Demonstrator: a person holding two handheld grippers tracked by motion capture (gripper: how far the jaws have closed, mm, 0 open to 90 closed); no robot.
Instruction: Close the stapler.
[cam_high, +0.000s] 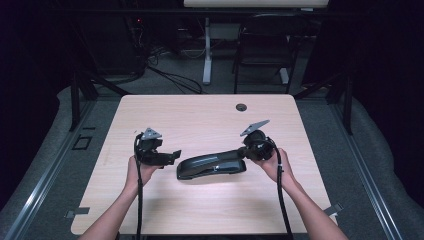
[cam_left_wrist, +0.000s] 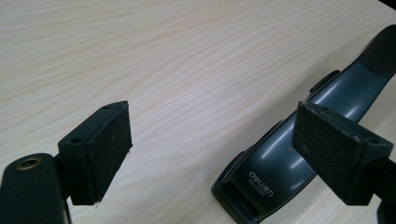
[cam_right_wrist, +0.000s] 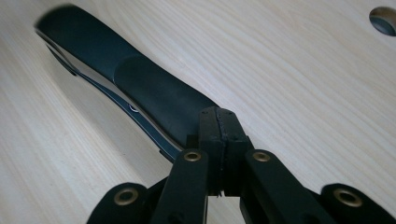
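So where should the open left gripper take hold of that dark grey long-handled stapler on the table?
Probably the low front end of the dark grey stapler: it faces the left gripper, whose open jaws could close across its narrow sides. The right gripper is shut at the handle's far end.

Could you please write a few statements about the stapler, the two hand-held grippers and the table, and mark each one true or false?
1. The left hand-held gripper has its jaws open. True.
2. The stapler is light green. False: it is dark, black and dark grey.
3. The right hand-held gripper has its jaws shut, at the stapler's handle end. True.
4. The left hand-held gripper clamps the stapler. False: its pads stand apart, nothing pressed between them.
5. The table is bare metal. False: it is light wood grain.
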